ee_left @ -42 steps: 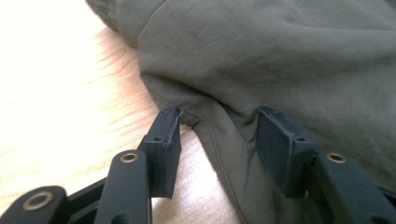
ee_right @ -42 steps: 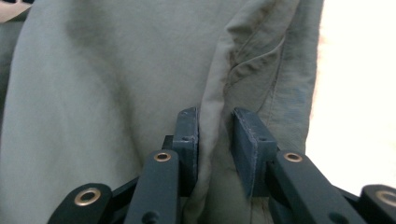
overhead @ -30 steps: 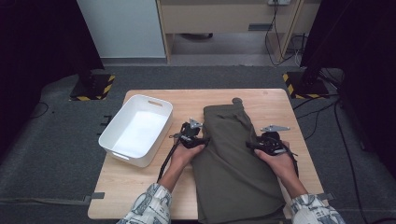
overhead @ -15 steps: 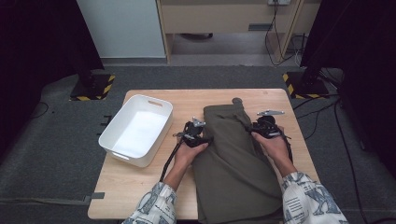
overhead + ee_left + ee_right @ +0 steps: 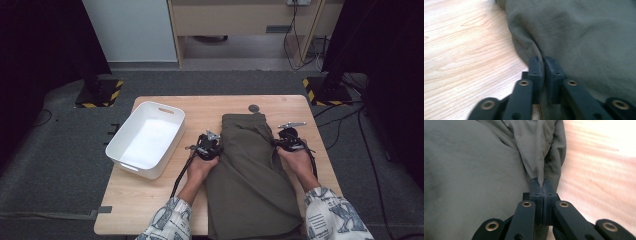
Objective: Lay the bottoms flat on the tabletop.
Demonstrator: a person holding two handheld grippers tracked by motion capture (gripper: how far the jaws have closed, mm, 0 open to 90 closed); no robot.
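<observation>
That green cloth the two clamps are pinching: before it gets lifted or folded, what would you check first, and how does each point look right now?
1. Left gripper pinching the left edge of the olive garment: ok, jaws just closed on a fold.
2. Right gripper pinching the right edge: ok, jaws just closed, cloth bunched between them.
3. Grips level with each other across the cloth: ok.
4. Near end of the garment lying fully on the table: not ok, it reaches the near edge.
5. White bin clear of the cloth: ok, apart.
6. How many layers each grip caught: cannot tell.
</observation>
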